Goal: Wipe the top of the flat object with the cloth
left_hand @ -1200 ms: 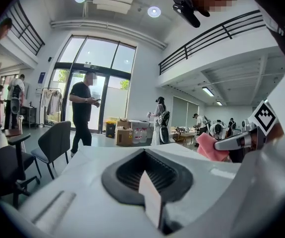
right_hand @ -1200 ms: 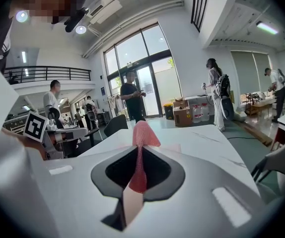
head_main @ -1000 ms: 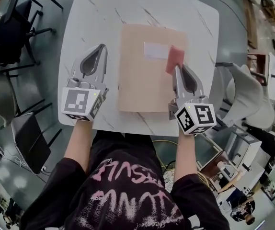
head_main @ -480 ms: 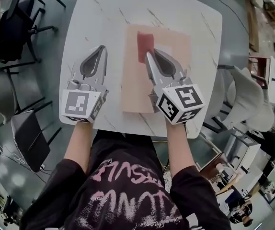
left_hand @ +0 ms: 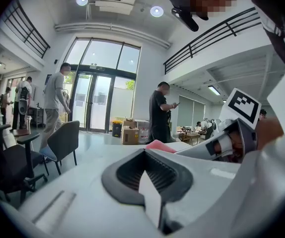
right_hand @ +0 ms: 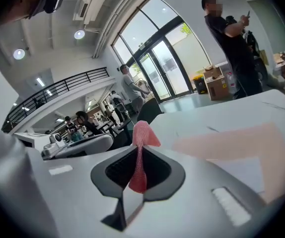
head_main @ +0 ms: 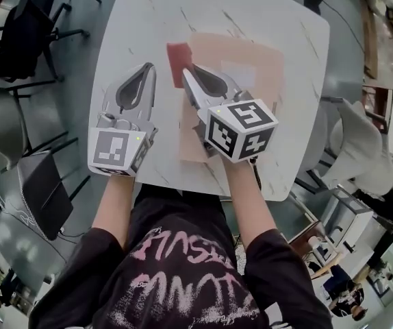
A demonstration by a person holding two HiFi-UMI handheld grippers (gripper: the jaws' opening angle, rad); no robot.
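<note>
Head view: my right gripper (head_main: 191, 72) has the red-pink woven cloth (head_main: 178, 55) at the far-left edge of the flat peach cardboard sheet (head_main: 261, 64), which lies on the white marbled table (head_main: 148, 16) with its long axis running away from me. The cloth half overhangs onto the table, so nearly all the sheet lies to the right of my fingers. I judge the next stroke must go rightwards. My left gripper (head_main: 140, 74) sits just beside it on bare table, off the sheet.

Left gripper view: its jaws are pressed together with nothing between them. The cloth (left_hand: 158, 145) shows just beyond, to the right.

Right gripper view: the jaws are clamped on the cloth (right_hand: 142, 133), which stands up between them, with the sheet (right_hand: 242, 135) stretching off to the right.
</note>
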